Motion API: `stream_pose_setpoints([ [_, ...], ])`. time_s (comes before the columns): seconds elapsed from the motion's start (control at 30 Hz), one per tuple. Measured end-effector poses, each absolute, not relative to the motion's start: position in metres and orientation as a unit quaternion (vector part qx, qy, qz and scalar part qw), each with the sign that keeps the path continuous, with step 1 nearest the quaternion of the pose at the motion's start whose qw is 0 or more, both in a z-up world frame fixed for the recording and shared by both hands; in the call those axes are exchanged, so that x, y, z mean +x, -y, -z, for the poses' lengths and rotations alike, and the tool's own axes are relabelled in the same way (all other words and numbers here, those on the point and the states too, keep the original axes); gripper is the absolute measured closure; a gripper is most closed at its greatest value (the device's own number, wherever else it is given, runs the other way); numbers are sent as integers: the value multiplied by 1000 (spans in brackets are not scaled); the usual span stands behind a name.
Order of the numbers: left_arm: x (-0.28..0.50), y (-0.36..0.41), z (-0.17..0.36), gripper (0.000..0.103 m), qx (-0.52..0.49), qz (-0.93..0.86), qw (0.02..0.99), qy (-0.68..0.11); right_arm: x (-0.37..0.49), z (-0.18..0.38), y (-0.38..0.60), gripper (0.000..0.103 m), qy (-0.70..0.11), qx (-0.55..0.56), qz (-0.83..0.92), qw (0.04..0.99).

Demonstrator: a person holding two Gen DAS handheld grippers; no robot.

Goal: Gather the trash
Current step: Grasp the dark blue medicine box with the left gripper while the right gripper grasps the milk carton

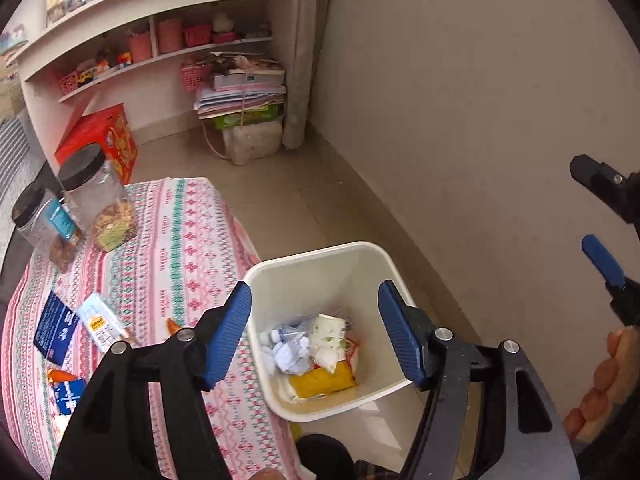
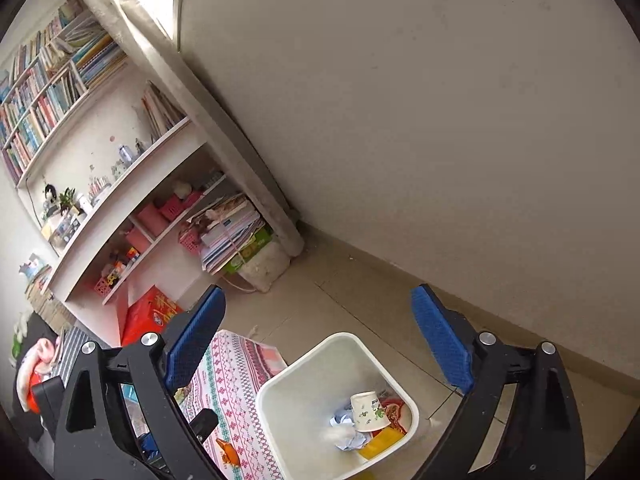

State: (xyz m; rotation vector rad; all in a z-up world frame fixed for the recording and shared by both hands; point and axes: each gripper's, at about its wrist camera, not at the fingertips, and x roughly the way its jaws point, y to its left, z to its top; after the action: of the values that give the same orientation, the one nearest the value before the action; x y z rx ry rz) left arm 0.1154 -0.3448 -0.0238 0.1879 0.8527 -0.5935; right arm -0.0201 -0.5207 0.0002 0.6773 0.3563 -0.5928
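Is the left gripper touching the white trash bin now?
Apart. In the right wrist view, the left gripper is out of frame while the white trash bin stands alone, nothing gripping it.

Left gripper [image 1: 314, 332] jaws apart, empty; right gripper [image 2: 320, 344] spread wide, empty.

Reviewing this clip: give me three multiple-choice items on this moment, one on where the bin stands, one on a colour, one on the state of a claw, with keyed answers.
1. Where does the white bin stand?
A. On the table
B. On the floor beside the table
C. On a shelf

2. What colour are the lids of the two clear jars on the table?
A. Black
B. Red
C. White

3. How is the left claw?
A. Shut on a paper cup
B. Shut on nothing
C. Open with nothing between its pads

Answers: 1 B, the bin's base sits on floor tiles at the cloth's edge. 2 A, both lids are dark black. 3 C, the blue pads stand apart above the bin.
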Motion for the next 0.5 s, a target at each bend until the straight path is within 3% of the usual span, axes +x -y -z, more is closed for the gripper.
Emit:
stream_pose_setpoints([
  [0.23, 123, 290, 35, 36, 64, 229, 874, -424, 8, -12, 478, 7, -201, 238, 286, 906],
  [0.4, 129, 256, 39, 25, 60, 196, 884, -420, 23, -15, 448, 7, -198, 204, 277, 918],
  [0.5, 136, 238, 45, 25, 63, 178, 886, -423, 39, -11, 433, 7, -222, 192, 257, 921],
])
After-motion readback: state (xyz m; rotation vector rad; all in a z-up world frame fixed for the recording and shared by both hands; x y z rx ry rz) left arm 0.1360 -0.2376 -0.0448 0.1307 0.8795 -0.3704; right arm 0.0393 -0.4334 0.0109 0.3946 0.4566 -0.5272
